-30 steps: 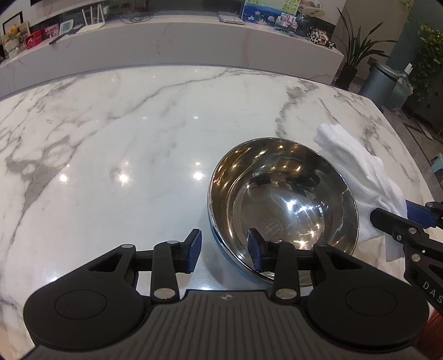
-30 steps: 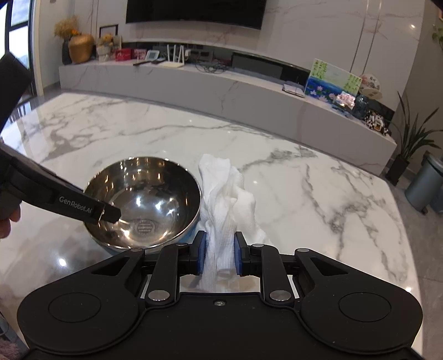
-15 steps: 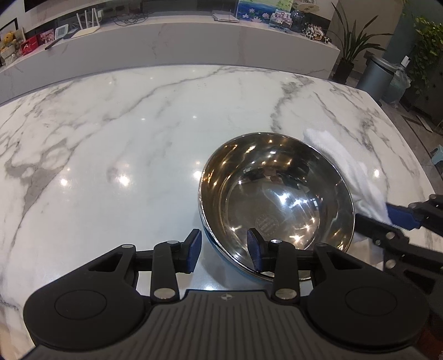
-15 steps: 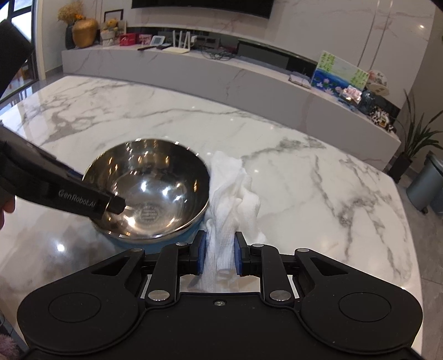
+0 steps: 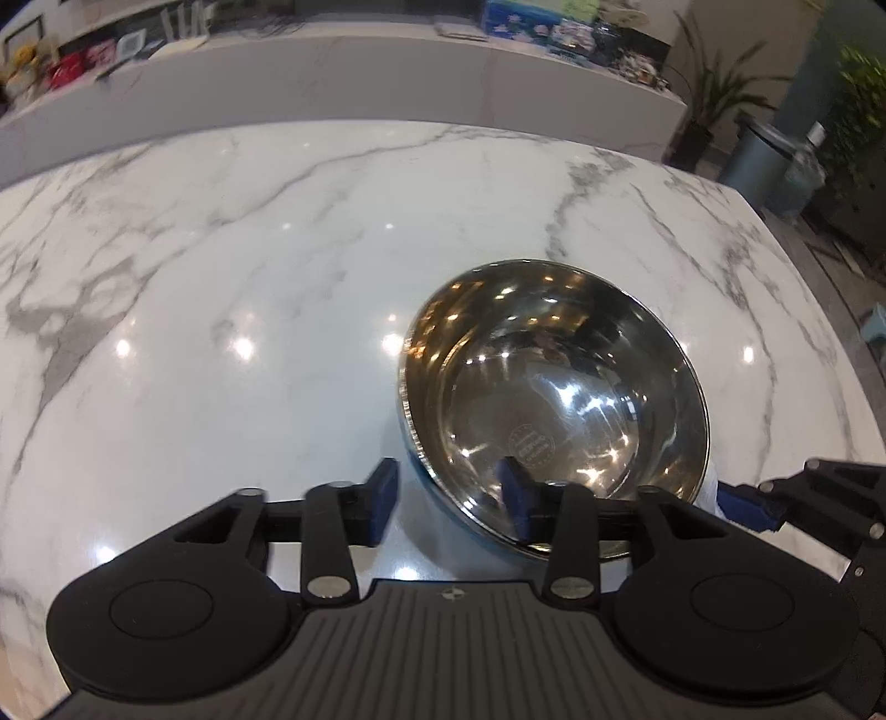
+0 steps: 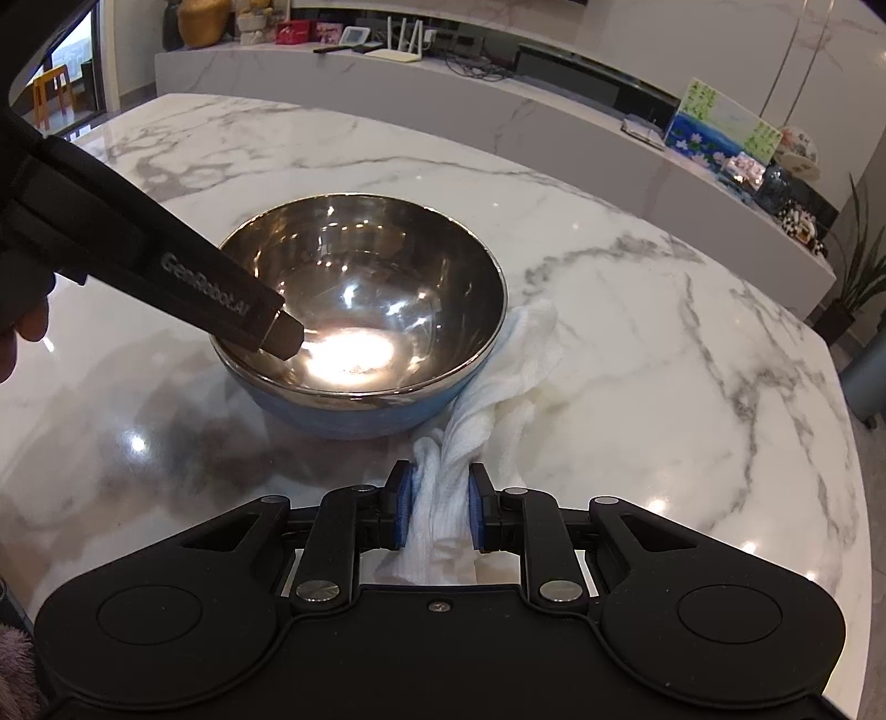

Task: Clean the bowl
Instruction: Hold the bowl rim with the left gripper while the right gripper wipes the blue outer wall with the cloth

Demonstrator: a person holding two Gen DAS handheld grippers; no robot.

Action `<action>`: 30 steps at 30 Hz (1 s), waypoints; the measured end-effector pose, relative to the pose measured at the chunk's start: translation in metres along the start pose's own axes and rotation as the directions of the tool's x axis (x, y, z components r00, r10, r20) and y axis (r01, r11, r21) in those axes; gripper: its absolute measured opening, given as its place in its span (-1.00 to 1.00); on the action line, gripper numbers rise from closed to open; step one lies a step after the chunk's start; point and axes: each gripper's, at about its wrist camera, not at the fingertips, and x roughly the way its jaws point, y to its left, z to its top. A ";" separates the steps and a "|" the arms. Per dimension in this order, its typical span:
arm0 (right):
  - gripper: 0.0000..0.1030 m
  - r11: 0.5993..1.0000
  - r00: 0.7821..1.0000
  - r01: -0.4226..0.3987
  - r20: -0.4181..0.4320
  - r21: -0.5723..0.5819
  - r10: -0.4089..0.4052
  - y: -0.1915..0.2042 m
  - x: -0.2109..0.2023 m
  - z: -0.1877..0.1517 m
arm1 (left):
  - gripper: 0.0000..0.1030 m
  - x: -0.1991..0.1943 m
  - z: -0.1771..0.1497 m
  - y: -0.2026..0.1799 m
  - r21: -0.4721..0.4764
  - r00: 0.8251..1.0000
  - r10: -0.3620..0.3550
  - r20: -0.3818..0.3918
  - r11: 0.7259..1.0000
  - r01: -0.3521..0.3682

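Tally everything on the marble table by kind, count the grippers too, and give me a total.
Bowls: 1, the steel bowl with a blue outside
Cloths: 1, the white cloth, pinched in the right gripper
Grippers: 2, the right one and the left gripper, whose jaws have just been opening astride the bowl's near rim
Total: 4

Left wrist view: cloth (image 5: pixel 711 501) almost wholly hidden behind bowl (image 5: pixel 554 399) rim and right gripper (image 5: pixel 775 507). Shelf items (image 5: pixel 581 33) behind the table were blurred, unidentifiable. Right wrist view: cloth's far part lay behind the bowl; person's hand (image 6: pixel 19 343) was cut by the left edge.
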 end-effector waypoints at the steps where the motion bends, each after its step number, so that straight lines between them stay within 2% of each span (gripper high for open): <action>1: -0.64 1.000 1.000 0.000 0.000 0.000 0.000 0.000 0.000 0.000 | 0.05 0.000 0.000 0.001 -0.014 1.000 -0.014 -0.005 1.000 0.014; 7: -0.64 1.000 1.000 0.000 0.002 0.006 0.000 0.000 -0.002 0.000 | 0.06 0.000 -0.002 0.004 -0.054 0.995 -0.095 -0.028 0.994 0.093; 9: -0.64 1.000 1.000 0.002 0.008 0.009 -0.002 -0.001 -0.004 0.000 | 0.00 0.000 -0.001 0.003 -0.043 0.997 -0.078 -0.026 0.996 0.077; 10: -0.64 1.000 1.000 0.005 0.013 0.009 -0.005 -0.002 -0.006 0.001 | -0.14 0.000 0.000 0.002 -0.033 0.998 -0.065 -0.021 0.997 0.064; 12: -0.64 1.000 0.999 0.016 0.028 0.012 -0.016 -0.005 -0.012 0.003 | -0.30 -0.001 0.003 0.001 -0.005 0.999 -0.041 -0.004 0.999 0.041; 18: -0.64 0.999 0.995 0.047 0.085 0.025 -0.049 -0.016 -0.026 0.012 | -0.54 0.000 0.009 -0.003 0.053 1.000 0.011 0.018 0.999 -0.012; 25: -0.64 0.999 0.994 0.037 0.098 0.014 -0.038 -0.017 -0.033 0.016 | -0.61 0.002 0.013 -0.004 0.082 0.999 0.040 0.036 0.996 -0.043; 30: -0.64 1.000 0.998 -0.002 0.065 -0.001 0.002 -0.007 -0.028 0.012 | -0.58 0.002 0.012 0.000 0.059 0.999 0.038 0.034 0.997 -0.040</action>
